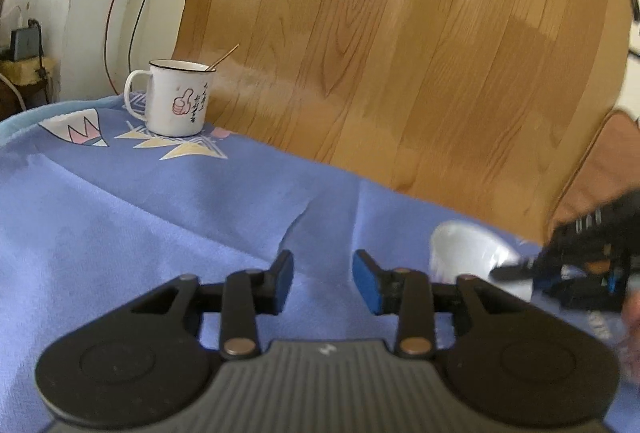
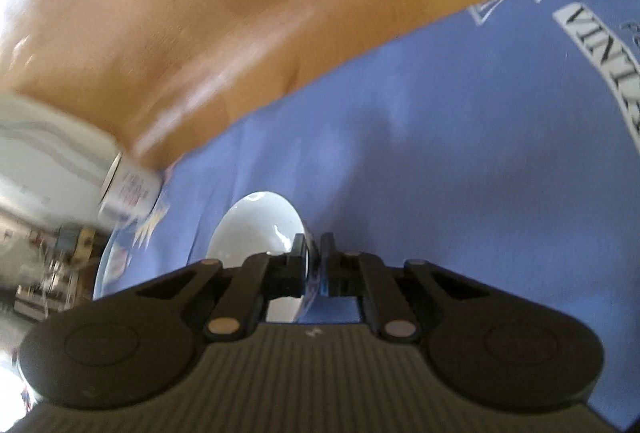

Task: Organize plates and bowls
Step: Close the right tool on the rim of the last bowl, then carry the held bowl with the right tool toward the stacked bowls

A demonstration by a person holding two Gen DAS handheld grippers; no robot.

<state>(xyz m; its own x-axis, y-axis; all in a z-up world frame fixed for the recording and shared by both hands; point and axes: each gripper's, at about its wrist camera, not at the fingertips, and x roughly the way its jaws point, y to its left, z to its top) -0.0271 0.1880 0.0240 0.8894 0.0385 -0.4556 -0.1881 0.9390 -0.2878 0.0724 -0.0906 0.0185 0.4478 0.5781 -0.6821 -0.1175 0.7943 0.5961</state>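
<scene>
A small white bowl (image 2: 260,229) is pinched by its rim between the fingers of my right gripper (image 2: 313,253), which is shut on it. In the left wrist view the same bowl (image 1: 464,253) shows at the right over the blue cloth (image 1: 140,217), with the right gripper (image 1: 520,269) at its rim. My left gripper (image 1: 323,279) is open and empty, hovering over the cloth to the left of the bowl.
A white enamel mug (image 1: 176,99) with a stick in it stands on the cloth at the far left; it also shows blurred in the right wrist view (image 2: 130,193). Wooden floor (image 1: 400,53) lies beyond the cloth's edge. Cables hang by the wall at left.
</scene>
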